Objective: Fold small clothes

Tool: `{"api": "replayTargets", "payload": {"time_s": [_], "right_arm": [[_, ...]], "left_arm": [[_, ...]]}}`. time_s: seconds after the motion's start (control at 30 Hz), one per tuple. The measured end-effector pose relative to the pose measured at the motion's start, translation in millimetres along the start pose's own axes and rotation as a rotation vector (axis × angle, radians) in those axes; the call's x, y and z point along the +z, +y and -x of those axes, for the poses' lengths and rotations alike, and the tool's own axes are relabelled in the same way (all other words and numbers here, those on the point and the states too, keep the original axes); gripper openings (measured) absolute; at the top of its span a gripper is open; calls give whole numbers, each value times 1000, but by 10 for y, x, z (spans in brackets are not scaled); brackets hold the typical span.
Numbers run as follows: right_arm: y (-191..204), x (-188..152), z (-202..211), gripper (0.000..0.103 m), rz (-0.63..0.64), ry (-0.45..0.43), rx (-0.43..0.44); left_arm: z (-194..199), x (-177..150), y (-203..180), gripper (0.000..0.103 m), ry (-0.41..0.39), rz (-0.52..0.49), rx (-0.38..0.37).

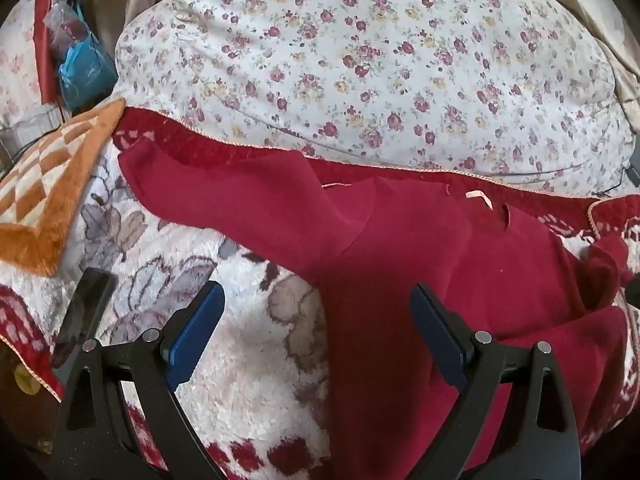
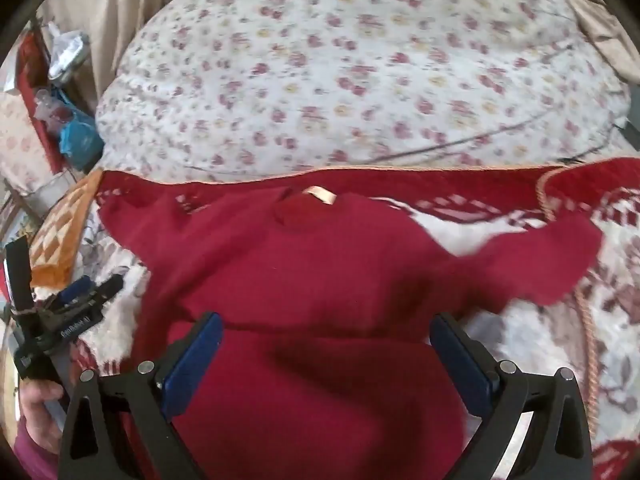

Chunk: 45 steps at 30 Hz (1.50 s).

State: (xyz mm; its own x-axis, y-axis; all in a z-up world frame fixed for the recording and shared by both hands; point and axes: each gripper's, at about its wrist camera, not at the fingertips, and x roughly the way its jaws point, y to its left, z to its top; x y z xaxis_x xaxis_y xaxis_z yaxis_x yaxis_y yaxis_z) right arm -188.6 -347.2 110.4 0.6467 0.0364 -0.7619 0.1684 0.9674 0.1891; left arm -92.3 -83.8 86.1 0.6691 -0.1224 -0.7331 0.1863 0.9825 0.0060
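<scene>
A red top (image 2: pixel 304 280) lies spread flat on the plush blanket (image 1: pixel 240 360), collar toward the floral pillow (image 1: pixel 360 60). The right gripper (image 2: pixel 326 328) hovers over its body, jaws wide and empty. The left gripper (image 1: pixel 316 300) hangs at its left edge, likewise spread and holding nothing.

Red top (image 2: pixel 304 280): small knit garment, deep red, soft fleecy surface. Lies spread flat on a plush blanket (image 1: pixel 248 360) with a floral pattern, neck end away from the cameras, hem end nearest. Round neckline with a pale pink tape loop (image 2: pixel 322 195) at the collar. Both sleeves out to the sides: one (image 1: pixel 224 196) runs up and left in the left wrist view, smooth; the other (image 2: pixel 536 264) reaches right in the right wrist view, its edge blurred. Body creased, with a shallow fold across the lower part. Unfolded.
</scene>
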Motion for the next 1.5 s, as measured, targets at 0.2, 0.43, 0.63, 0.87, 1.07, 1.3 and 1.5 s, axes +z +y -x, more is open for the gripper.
{"api": "replayTargets", "payload": {"time_s": [0.2,0.43,0.63,0.87,1.07,1.3,1.5], "right_arm": [[58,101,-231,103,-31,-35,42],[142,183,-505,103,-32,12,-19],[221,208,-617,103,-15,-26,-42],[219,156,-807,103,-8,24,-61],[203,121,-888,103,-2,40,-80],[162,134,-937,103,-8,49,-93],[186,118,-959,103,-4,56,-97]], "left_arm": [[-98,81,-117,94,7,-20,-11],[-220,174,-337,94,6,-72,-23],[-383,162,-399,94,25,-55,-48],[-496,141,-384,94,35,-35,-49],[-586,100,-404,94,46,-53,-28],[-623,95,-376,94,47,-34,-30],[-636,91,-371,94,50,-35,-25]]}}
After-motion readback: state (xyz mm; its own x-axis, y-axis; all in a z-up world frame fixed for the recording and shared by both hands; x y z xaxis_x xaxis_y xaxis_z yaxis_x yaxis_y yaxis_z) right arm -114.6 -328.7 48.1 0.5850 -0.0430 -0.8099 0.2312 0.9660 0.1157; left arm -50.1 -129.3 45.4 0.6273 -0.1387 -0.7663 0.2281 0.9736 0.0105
